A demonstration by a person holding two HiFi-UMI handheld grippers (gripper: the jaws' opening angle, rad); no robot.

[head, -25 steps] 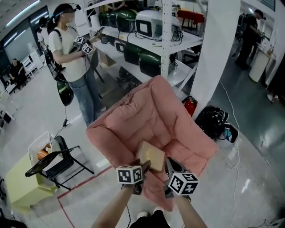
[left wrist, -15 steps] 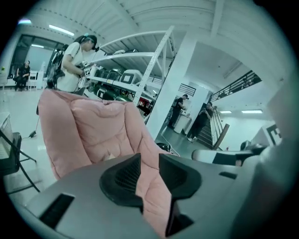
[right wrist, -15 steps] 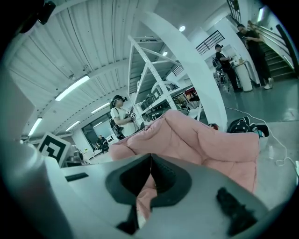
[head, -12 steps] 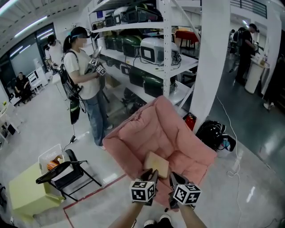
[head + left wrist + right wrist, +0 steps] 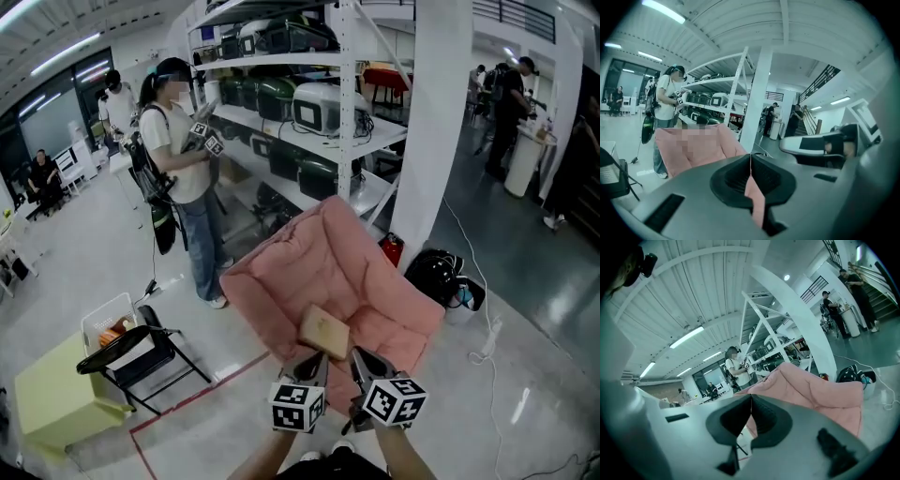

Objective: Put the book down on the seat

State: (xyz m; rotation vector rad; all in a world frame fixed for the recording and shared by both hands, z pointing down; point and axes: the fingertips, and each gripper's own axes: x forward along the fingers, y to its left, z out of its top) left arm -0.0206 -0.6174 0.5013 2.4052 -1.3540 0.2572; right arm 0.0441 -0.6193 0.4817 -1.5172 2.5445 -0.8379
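A flat tan book [image 5: 324, 330] lies on the cushion of the pink padded seat [image 5: 323, 262]. It sits low in the middle of the cushion, with the quilted back rising behind it and the padded arms on either side.

Our left gripper [image 5: 315, 362] hangs just in front of the book's near edge. In the left gripper view its dark fingers [image 5: 733, 174] are pressed together along a thin seam, with nothing between them. Beyond their tips we see only pink fabric.

Our right gripper [image 5: 360, 360] is close beside the left one, also at the front edge of the seat and a little to the right of the book. In the right gripper view its fingers [image 5: 765, 420] meet tip to tip in the same way and hold nothing. From the head view we cannot tell whether either gripper's tips touch the book.

Behind the seat stands a white metal shelving rack [image 5: 349, 103] loaded with dark green cases, and a white pillar [image 5: 433, 122] beside it. A person in a white top [image 5: 180, 159] stands at the rack's left end. A black backpack [image 5: 434, 276] lies on the grey floor [image 5: 525, 375] to the right of the seat. A black folding chair [image 5: 141, 354] stands well to the left.
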